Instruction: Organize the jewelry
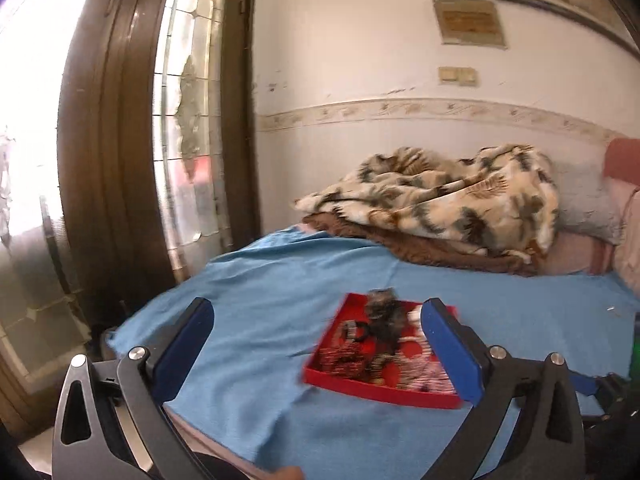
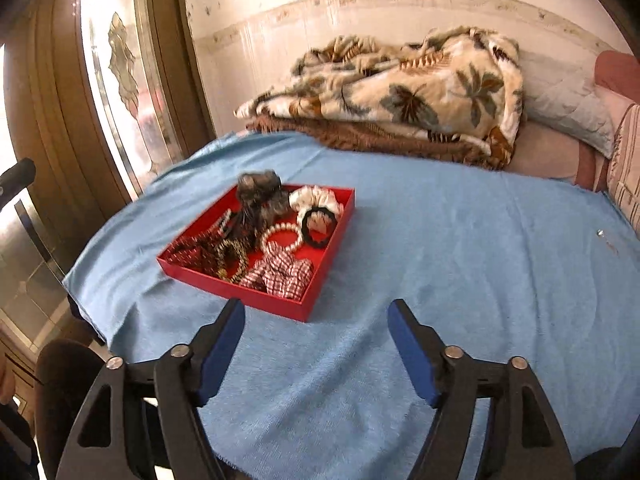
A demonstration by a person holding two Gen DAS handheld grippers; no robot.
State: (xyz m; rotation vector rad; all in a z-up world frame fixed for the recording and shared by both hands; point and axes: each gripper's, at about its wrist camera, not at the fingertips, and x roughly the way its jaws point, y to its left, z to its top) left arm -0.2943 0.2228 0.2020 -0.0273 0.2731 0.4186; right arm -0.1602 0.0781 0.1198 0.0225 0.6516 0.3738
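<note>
The bed (image 2: 440, 280), spread with a blue cloth (image 2: 400, 360), carries everything; a leaf-print blanket (image 2: 420, 92) is heaped at its far end against the wall. Toward the door side of the cloth sits the red tray (image 2: 276, 304), flat and square, and nearly all the jewelry lies inside it. Only one small shiny piece (image 2: 599, 233) lies out on the cloth, well apart from the tray near the bed's right edge; it is too small to identify.

Inside the tray, a dark fuzzy scrunchie (image 2: 256, 192) sits at the far corner, a cream scrunchie (image 2: 316, 196) beside it, a black-rimmed one (image 2: 318, 224) just in front, a pearl bracelet (image 2: 280, 236) at the middle, a checked bow (image 2: 280, 274) at the near side, and dark beaded pieces (image 2: 200, 252) to the left.

The left tool (image 1: 320, 316) has its jaws at full spread with nothing between them, and the tray sits just ahead. The right tool (image 2: 316, 320) is also wide and empty, above bare cloth near the tray's front corner.

The sorting looks close to done, with both tools free. The next move probably calls for swinging the right tool across to the stray piece, narrowing the jaws for so small a target and pinching low against soft cloth.
</note>
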